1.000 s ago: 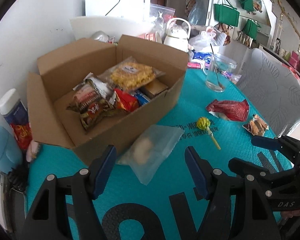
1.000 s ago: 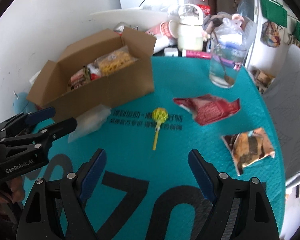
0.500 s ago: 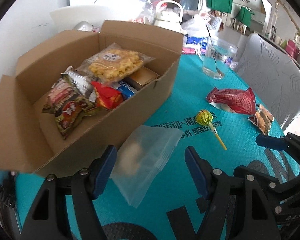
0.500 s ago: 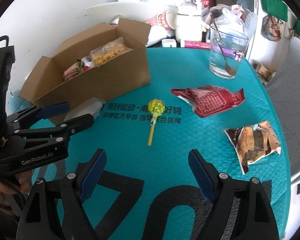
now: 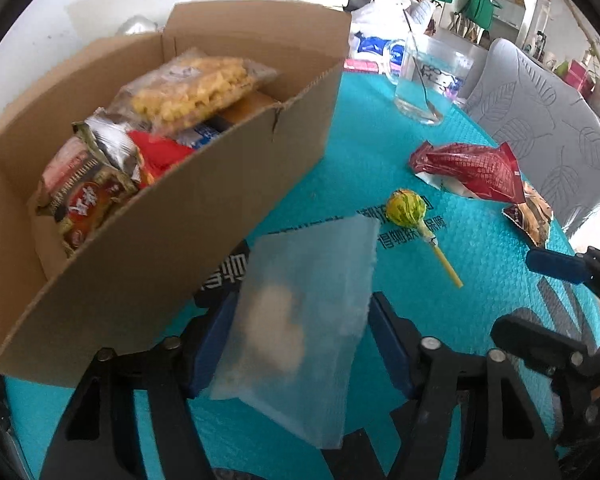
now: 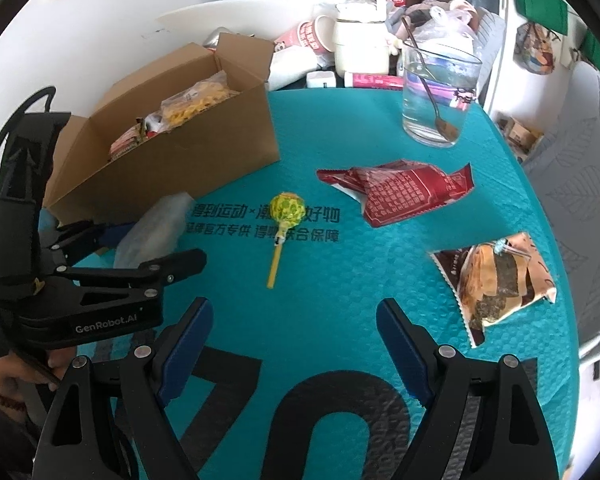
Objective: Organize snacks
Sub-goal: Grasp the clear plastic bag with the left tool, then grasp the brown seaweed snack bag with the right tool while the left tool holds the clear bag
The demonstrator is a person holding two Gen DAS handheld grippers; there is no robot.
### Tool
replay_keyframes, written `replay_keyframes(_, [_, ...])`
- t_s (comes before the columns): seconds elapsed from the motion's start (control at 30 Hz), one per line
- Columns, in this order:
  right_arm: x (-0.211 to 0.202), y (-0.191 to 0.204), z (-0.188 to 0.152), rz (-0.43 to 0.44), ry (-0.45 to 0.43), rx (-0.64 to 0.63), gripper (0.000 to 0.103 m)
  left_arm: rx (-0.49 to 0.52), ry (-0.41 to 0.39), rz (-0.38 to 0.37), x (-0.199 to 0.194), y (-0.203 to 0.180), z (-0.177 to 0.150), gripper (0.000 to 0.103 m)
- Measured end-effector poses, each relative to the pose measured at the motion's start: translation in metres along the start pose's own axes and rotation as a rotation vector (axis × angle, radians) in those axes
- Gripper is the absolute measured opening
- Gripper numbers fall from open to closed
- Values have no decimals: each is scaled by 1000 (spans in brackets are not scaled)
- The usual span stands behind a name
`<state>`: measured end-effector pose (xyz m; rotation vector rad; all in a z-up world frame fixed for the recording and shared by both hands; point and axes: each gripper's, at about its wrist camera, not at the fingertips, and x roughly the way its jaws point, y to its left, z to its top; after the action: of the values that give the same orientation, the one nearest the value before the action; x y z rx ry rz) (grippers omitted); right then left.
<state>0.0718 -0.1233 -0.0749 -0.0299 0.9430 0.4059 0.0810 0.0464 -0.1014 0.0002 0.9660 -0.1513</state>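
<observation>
A clear plastic bag (image 5: 304,312) with a pale snack inside lies on the teal mat beside the open cardboard box (image 5: 172,216). My left gripper (image 5: 300,340) is open, its blue pads on either side of the bag; it also shows in the right wrist view (image 6: 156,248). The box (image 6: 180,152) holds several snack packs, a yellow popcorn bag (image 5: 192,88) on top. A yellow lollipop (image 6: 285,216), a red packet (image 6: 400,192) and a brown packet (image 6: 500,280) lie on the mat. My right gripper (image 6: 296,344) is open and empty, near the mat's front edge.
A glass with a spoon (image 6: 436,96) stands at the back right of the mat. A white kettle (image 6: 360,40), cups and bags crowd the back. A grey chair (image 5: 540,120) stands to the right. The wall runs behind the box.
My left gripper has moved forward and down, so the clear bag now lies between its open fingers. My right gripper has edged forward a little.
</observation>
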Motion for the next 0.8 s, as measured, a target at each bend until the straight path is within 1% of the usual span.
replay_keyframes(0.03, [0, -1, 1, -1, 0, 3, 84, 6, 0, 5, -1, -1, -1, 50])
replay_keyframes(0.07, [0, -2, 1, -4, 0, 6, 84, 9, -2, 10, -1, -2, -2, 49])
replay_keyframes(0.1, [0, -4, 1, -6, 0, 10, 84, 10, -4, 13, -2, -3, -2, 46])
replay_keyframes(0.2, [-2, -8, 1, -11, -2, 19, 84, 17, 2, 3, -5, -9, -3, 41])
replay_keyframes(0.27, [-5, -12, 0, -14, -7, 27, 84, 23, 5, -15, -7, -15, -2, 41])
replay_keyframes(0.4, [-10, -20, -3, -24, -14, 49, 84, 42, 5, -22, -11, -31, -4, 41])
replay_keyframes(0.5, [-14, -29, -7, -35, -17, 70, 84, 51, 22, -36, -10, -44, -5, 41])
replay_keyframes(0.63, [-20, -43, -13, -52, -18, 100, 84, 76, 29, -47, -8, -64, -7, 41])
replay_keyframes(0.8, [-26, -60, -21, -83, -17, 137, 84, 95, 40, -46, -2, -79, -6, 41])
